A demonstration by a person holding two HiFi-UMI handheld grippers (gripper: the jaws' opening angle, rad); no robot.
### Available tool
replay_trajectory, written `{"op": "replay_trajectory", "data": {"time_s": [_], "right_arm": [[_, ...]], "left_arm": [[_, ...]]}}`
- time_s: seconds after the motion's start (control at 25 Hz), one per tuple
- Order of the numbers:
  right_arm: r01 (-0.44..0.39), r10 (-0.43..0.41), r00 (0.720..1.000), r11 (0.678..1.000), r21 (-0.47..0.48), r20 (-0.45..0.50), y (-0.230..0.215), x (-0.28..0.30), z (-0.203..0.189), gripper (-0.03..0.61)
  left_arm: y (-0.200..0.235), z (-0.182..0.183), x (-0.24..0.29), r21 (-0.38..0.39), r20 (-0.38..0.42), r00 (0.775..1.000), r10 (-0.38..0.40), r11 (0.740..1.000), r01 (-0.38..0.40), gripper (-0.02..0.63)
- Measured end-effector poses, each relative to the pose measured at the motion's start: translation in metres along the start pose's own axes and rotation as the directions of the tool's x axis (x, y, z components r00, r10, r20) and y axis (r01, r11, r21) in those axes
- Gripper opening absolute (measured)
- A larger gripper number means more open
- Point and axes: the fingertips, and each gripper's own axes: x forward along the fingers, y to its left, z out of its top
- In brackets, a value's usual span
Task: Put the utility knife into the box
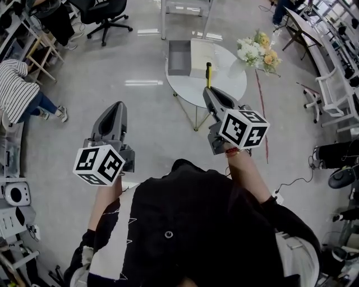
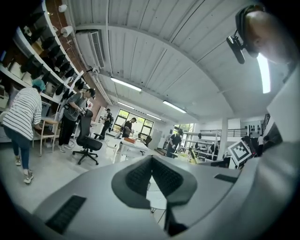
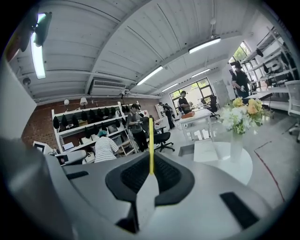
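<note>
Person stands with a gripper in each hand, both held out in front of the body. Right gripper (image 3: 151,172): jaws clamped tight on the knife (image 3: 151,140). In the right gripper view the knife is edge-on, with a thin yellow strip standing up out of the jaws and a grey part lower down between them. In the head view the knife shows yellow and black and points away from the person toward the table (image 1: 233,87).

Table is round and white, and stands ahead of the person. Box (image 1: 179,58) is grey and open, and sits on the table's far left part. A pale lid (image 1: 201,56) lies flat, touching the box on its right. Knife is not in the box. In the head view its tip overlaps the table's near part, just beside the lid's near right corner. Its height over the tabletop cannot be told.

Flowers (image 1: 257,51), white and yellow, are at the table's right edge.

Left gripper (image 2: 151,161): jaws closed together with nothing between them. It is held at the person's left, well apart from the table.

A person in a striped shirt (image 1: 17,92) is at the far left, and a black office chair (image 1: 106,14) is at the top.
</note>
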Motion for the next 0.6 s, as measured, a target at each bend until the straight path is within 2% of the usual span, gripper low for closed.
{"op": "replay_trajectory", "data": {"time_s": [0.28, 0.6], "right_arm": [[0.003, -0.003, 1.000, 1.000, 0.008, -0.030, -0.014, 0.032, -0.007, 0.029], [-0.032, 0.033, 0.999, 0.999, 0.022, -0.024, -0.028, 0.089, 0.018, 0.029]], "left_arm": [[0.019, -0.011, 0.019, -0.009, -0.013, 0.999, 0.030, 0.999, -0.031, 0.011], [0.041, 0.010, 0.063, -0.006, 0.018, 0.999, 0.046, 0.999, -0.046, 0.011]]}}
